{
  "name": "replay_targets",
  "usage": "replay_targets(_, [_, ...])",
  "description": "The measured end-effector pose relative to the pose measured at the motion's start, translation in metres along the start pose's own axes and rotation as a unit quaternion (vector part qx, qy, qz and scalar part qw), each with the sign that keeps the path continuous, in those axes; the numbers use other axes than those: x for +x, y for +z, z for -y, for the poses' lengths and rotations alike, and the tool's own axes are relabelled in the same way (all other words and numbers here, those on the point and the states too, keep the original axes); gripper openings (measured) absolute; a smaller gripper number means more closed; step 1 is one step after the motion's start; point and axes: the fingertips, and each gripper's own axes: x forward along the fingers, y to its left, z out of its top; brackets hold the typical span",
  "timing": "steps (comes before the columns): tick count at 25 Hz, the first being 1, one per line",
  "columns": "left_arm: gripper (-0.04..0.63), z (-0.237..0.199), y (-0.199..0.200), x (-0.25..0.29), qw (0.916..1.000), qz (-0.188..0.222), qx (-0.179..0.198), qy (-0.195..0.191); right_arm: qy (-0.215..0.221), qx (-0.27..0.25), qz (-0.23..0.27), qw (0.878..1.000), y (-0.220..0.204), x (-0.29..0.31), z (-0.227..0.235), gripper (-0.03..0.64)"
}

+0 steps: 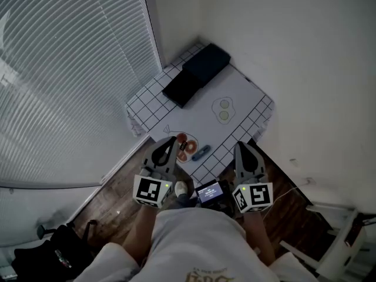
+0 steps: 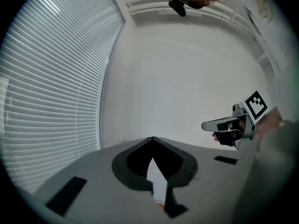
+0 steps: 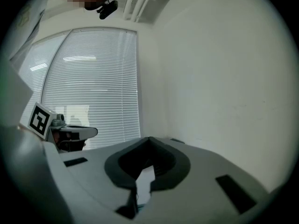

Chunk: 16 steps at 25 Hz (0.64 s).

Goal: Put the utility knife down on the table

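— Utility knife (image 1: 201, 152), the small blue oblong, I take it; where does it lie?
— Flat on the table (image 1: 235, 87), near its front edge, just beside some orange pieces (image 1: 183, 140); by my reading it is down already.
— And the claws?
— The left gripper (image 1: 169, 141) and the right gripper (image 1: 242, 147) each have jaws closed tip to tip with nothing held; the knife sits ahead and between them, somewhat nearer the left; its long axis slants, near end leftward, far end rightward.
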Motion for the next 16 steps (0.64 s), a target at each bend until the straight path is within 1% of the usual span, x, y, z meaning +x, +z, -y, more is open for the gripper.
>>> replay_targets(5, [0.008, -0.008, 0.003, 0.001, 0.9999, -0.003, -0.009, 0.012, -0.007, 0.002, 0.003, 1.000, 0.002, 0.002, 0.007, 0.008])
replay_targets(11, [0.008, -0.011, 0.006, 0.004, 0.9999, 0.001, -0.006, 0.014, -0.008, 0.000, 0.005, 1.000, 0.005, 0.008, 0.011, 0.008])
replay_targets(16, [0.008, -0.012, 0.009, 0.004, 0.9998, 0.004, -0.002, 0.017, -0.010, 0.009, 0.011, 1.000, 0.005, 0.006, 0.013, 0.008])
